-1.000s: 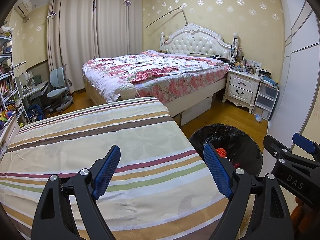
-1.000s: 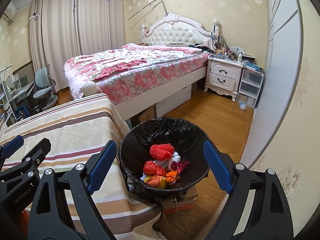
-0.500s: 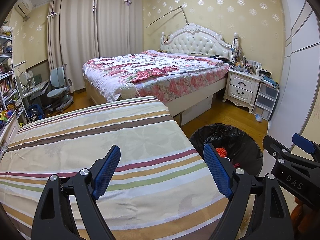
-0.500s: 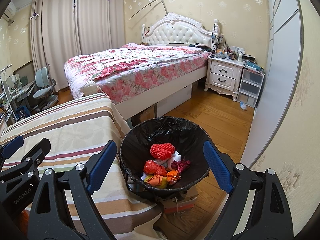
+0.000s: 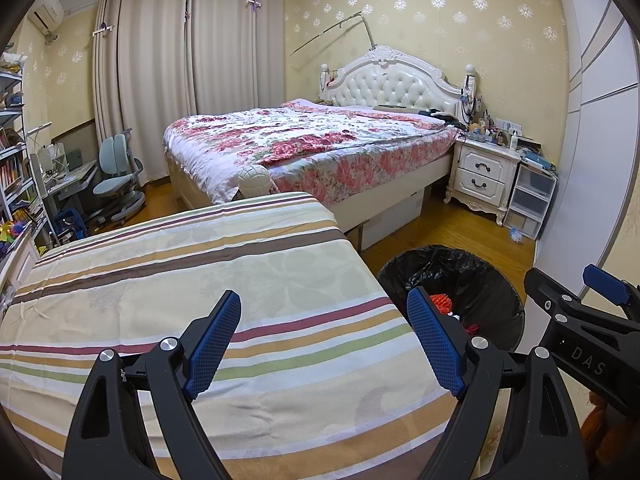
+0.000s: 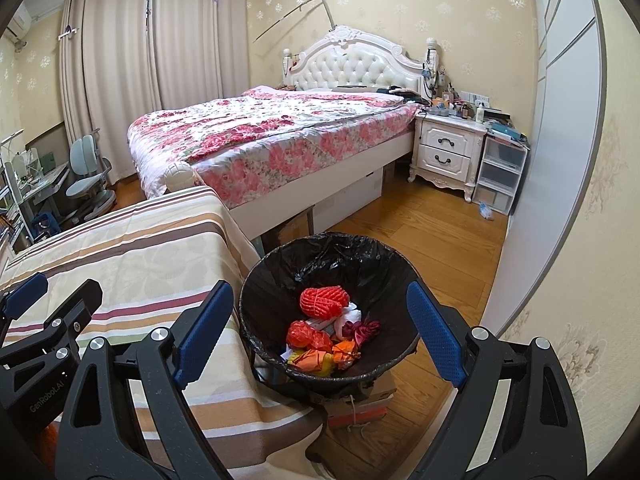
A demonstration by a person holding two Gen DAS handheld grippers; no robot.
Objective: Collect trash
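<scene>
A bin lined with a black bag [image 6: 280, 280] stands on the floor beside the striped table [image 6: 120, 248]. It holds a red net ball [image 6: 322, 300], orange wrappers [image 6: 316, 340] and other crumpled trash. My right gripper [image 6: 320, 336] is open and empty, held above the bin's near rim. My left gripper [image 5: 324, 336] is open and empty above the striped tablecloth [image 5: 200, 264], with the bin [image 5: 492, 280] at its right. The right gripper's body [image 5: 580, 344] shows at the right edge of the left wrist view.
A floral bed [image 6: 280, 132] with a white headboard stands behind. A white nightstand [image 6: 448, 152] and plastic drawers [image 6: 500, 172] stand at the right wall. A small scrap [image 6: 486, 210] lies on the wood floor. A desk chair [image 5: 116, 172] is at the left.
</scene>
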